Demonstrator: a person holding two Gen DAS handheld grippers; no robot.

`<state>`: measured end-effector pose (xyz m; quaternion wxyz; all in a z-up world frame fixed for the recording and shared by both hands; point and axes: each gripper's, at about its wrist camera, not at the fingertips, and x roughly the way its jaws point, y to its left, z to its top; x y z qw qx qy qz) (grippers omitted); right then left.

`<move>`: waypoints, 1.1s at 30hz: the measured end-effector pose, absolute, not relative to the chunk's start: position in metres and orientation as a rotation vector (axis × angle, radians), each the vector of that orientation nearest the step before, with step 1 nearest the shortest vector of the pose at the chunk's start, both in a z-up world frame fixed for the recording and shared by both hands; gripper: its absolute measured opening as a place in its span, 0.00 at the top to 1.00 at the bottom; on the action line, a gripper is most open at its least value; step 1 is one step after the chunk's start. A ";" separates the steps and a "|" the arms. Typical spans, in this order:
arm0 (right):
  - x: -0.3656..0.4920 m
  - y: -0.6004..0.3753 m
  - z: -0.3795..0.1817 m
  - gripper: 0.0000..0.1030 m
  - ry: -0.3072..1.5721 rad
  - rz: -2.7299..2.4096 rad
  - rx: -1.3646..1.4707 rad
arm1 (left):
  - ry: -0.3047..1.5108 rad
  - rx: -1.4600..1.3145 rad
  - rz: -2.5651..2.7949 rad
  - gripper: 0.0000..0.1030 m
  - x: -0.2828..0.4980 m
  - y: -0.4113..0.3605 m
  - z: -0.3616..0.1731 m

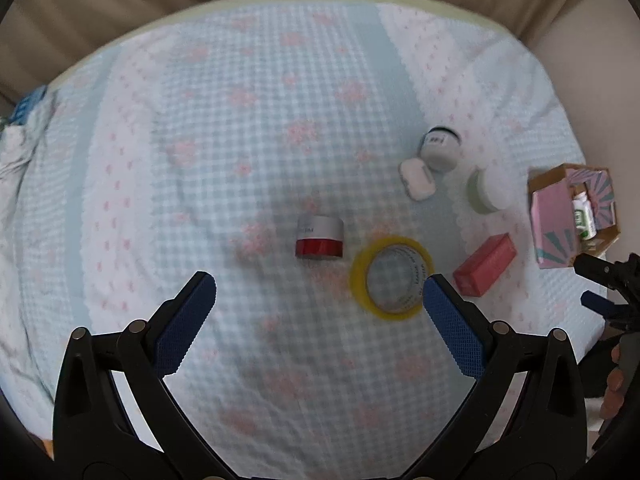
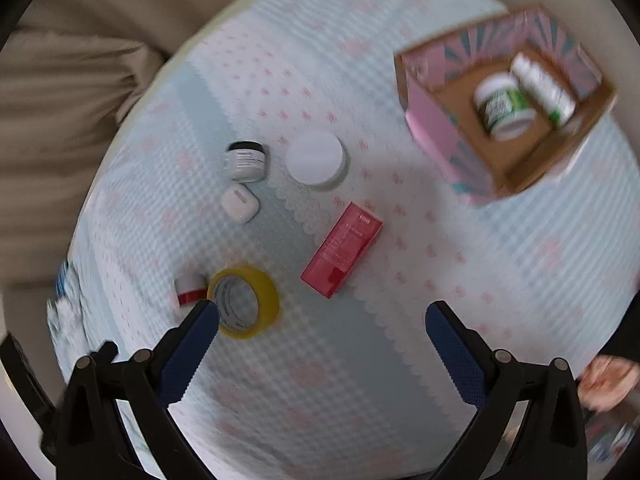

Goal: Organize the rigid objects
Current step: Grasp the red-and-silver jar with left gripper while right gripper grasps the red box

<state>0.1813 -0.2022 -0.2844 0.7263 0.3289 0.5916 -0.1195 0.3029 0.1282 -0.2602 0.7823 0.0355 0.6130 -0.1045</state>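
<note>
On the checked bedspread lie a red and silver jar (image 1: 319, 237) (image 2: 189, 289), a yellow tape roll (image 1: 393, 276) (image 2: 245, 302), a red box (image 1: 485, 265) (image 2: 342, 249), a white earbud case (image 1: 417, 179) (image 2: 240, 202), a small grey jar (image 1: 440, 148) (image 2: 245, 161) and a white-lidded jar (image 1: 489, 191) (image 2: 317, 159). An open pink cardboard box (image 1: 549, 216) (image 2: 444, 136) holds two white bottles (image 2: 505, 105). My left gripper (image 1: 320, 286) hangs open just short of the red and silver jar and the tape. My right gripper (image 2: 322, 314) is open above the cloth, below the red box.
Beige curtain folds (image 1: 120, 4) hang behind the bed's far edge. A blue and white crumpled cloth (image 1: 24, 128) lies at the left edge. The right gripper's frame (image 1: 612, 292) and a hand show at the left view's right margin. Bare bedspread (image 1: 240, 92) stretches far and left.
</note>
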 end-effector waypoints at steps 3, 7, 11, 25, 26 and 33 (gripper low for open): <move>0.194 -0.203 -0.314 0.00 1.342 -0.312 0.803 | 1.373 0.077 -0.227 0.00 0.323 0.126 -0.290; 0.211 -0.204 -0.350 0.00 1.381 -0.377 0.874 | 1.421 0.077 -0.222 0.00 0.344 0.125 -0.326; 0.225 -0.206 -0.381 0.00 1.403 -0.439 0.927 | 1.495 0.050 -0.217 0.00 0.360 0.124 -0.364; 0.240 -0.209 -0.461 0.18 1.508 -0.636 1.071 | 1.623 0.104 -0.221 0.13 0.379 0.104 -0.435; 0.239 -0.208 -0.464 0.23 1.517 -0.641 1.085 | 1.626 0.107 -0.222 0.17 0.379 0.103 -0.437; 0.234 -0.211 -0.468 0.35 1.535 -0.690 1.089 | 1.608 0.121 -0.239 0.51 0.377 0.092 -0.437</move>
